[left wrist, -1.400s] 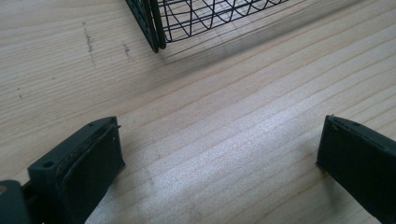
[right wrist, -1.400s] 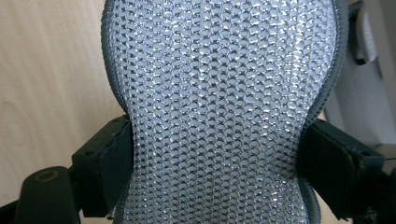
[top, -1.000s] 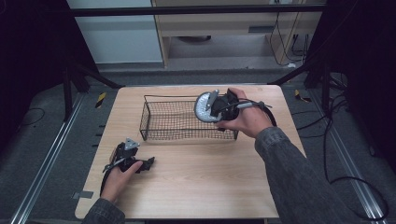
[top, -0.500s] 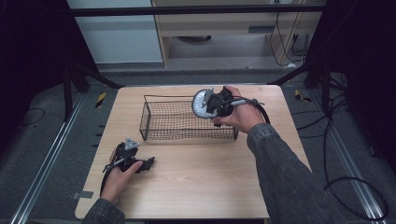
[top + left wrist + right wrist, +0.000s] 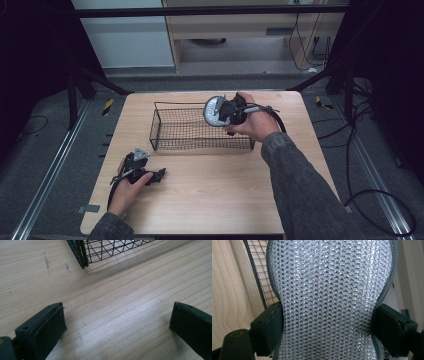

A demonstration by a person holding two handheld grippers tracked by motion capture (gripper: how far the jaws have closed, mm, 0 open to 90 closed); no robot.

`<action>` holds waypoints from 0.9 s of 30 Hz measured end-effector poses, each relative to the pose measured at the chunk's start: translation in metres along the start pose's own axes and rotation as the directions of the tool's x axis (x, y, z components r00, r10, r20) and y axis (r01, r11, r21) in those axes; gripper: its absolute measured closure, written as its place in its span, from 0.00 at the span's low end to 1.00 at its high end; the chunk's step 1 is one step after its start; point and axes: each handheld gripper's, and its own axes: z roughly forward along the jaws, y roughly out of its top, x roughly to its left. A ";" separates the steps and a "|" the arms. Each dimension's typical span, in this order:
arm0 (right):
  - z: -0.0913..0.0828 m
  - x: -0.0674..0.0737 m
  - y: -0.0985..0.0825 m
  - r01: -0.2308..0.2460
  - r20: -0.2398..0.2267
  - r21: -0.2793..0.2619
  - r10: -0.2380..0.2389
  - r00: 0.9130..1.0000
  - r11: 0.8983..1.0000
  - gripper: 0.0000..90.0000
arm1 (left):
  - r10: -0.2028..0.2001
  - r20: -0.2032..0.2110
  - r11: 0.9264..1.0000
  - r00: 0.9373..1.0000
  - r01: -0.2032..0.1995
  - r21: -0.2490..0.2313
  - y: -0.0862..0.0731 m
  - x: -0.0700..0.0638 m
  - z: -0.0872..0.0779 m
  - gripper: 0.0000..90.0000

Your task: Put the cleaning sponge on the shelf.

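Silvery, scaly mesh with a dark grey sewn border covers the flat pad (image 5: 332,297) that is clamped at its narrowed waist between the two black jaws of the right tongs (image 5: 328,331). In the high view the right tongs (image 5: 226,113) are held by the right hand (image 5: 252,120) above the right end of a black wire basket (image 5: 172,145), with the pad (image 5: 214,111) raised over the basket's far right corner and turned on edge. Whether the pad touches the basket's rim cannot be told. The basket is set on a pale wooden tabletop (image 5: 215,190), slightly toward its far side. Part of the basket's wire wall (image 5: 259,277) is seen beside the pad in the right gripper view.

Near the front left corner of the tabletop, the left tongs (image 5: 156,176) are held low by the left hand (image 5: 127,187), well apart from the basket. In the left gripper view their jaws are spread wide over bare wood (image 5: 120,322) with nothing between them, and a corner of the basket (image 5: 83,255) is seen ahead.
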 end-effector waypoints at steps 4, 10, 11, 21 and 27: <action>0.004 -0.001 0.000 0.016 0.007 0.005 -0.016 1.000 1.000 0.18 | 0.000 0.000 1.000 1.000 0.000 0.000 0.000 0.000 0.000 0.00; 0.013 0.000 -0.001 0.027 0.000 0.008 -0.027 1.000 1.000 0.18 | 0.000 0.000 1.000 1.000 0.000 0.001 0.000 0.000 0.000 0.00; 0.015 0.000 -0.001 0.027 -0.002 0.006 -0.027 1.000 1.000 0.18 | 0.001 0.001 1.000 1.000 -0.001 0.001 0.000 0.000 0.000 0.00; 0.028 0.002 0.000 0.041 -0.008 0.009 -0.041 0.999 0.999 0.18 | 0.002 0.002 1.000 1.000 -0.002 0.001 0.000 0.000 0.000 0.00; 0.031 0.002 0.001 0.045 -0.002 0.013 -0.045 0.999 0.999 0.18 | 0.002 0.002 1.000 1.000 -0.002 0.001 0.000 0.000 0.000 0.00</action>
